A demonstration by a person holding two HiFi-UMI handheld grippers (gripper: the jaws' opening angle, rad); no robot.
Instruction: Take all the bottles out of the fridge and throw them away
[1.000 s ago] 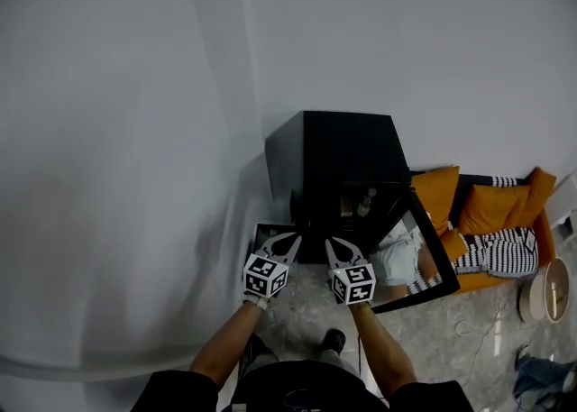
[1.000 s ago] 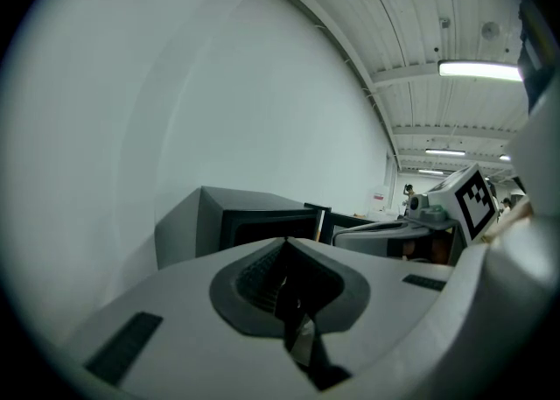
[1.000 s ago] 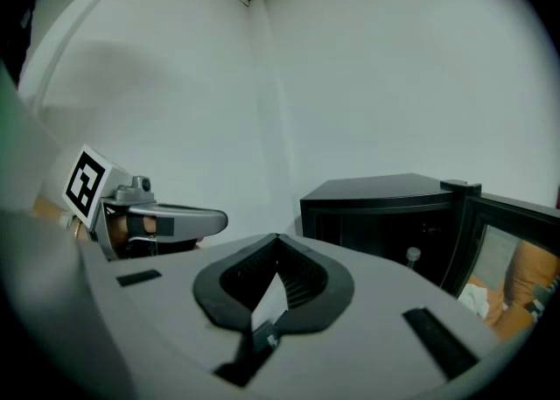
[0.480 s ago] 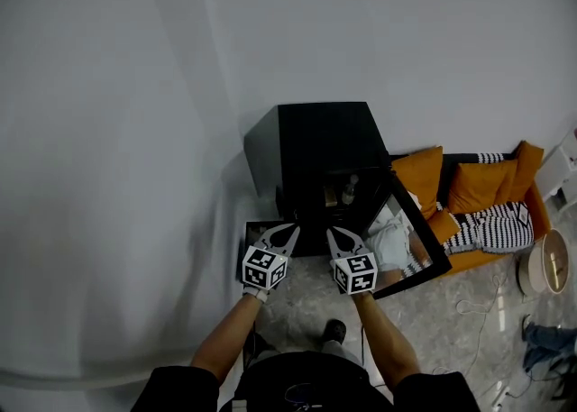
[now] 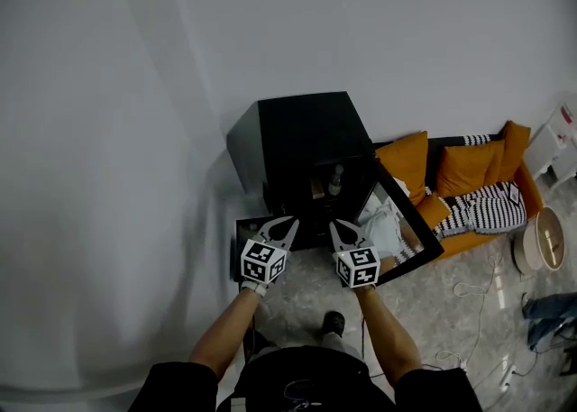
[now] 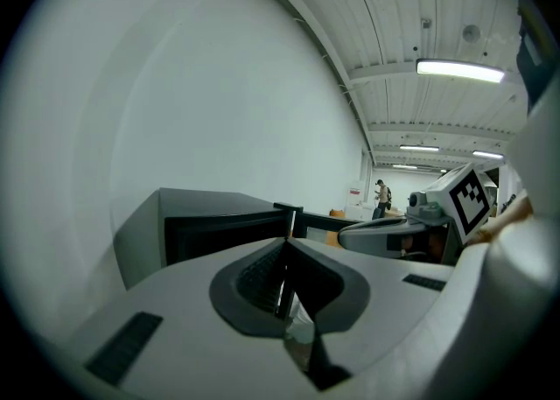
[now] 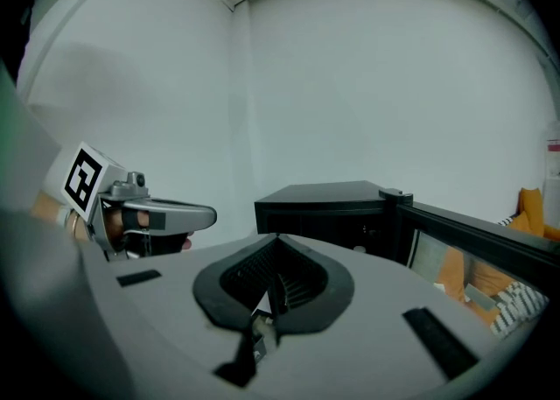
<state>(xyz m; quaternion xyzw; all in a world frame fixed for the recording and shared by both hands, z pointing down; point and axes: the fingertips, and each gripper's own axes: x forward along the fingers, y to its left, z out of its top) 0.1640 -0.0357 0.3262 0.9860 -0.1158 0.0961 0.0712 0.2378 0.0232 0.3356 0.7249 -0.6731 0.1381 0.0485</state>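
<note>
Both my tongs are pressed together and empty in front of the open fridge.

In the head view my left gripper (image 5: 287, 222) and right gripper (image 5: 336, 226) sit side by side just below the centre of the frame. Each has its jaws closed tight with nothing between them, and both point up-frame at the black fridge (image 5: 302, 131) in the middle. The fridge's glass door (image 5: 401, 225) swings open toward the right of the frame. A pale bottle (image 5: 336, 179) stands upright inside the dark compartment, above the gap between my two tongs and apart from both. Against the wall at the right of the frame is an orange sofa (image 5: 406, 156) with a striped cushion (image 5: 482, 207).
</note>
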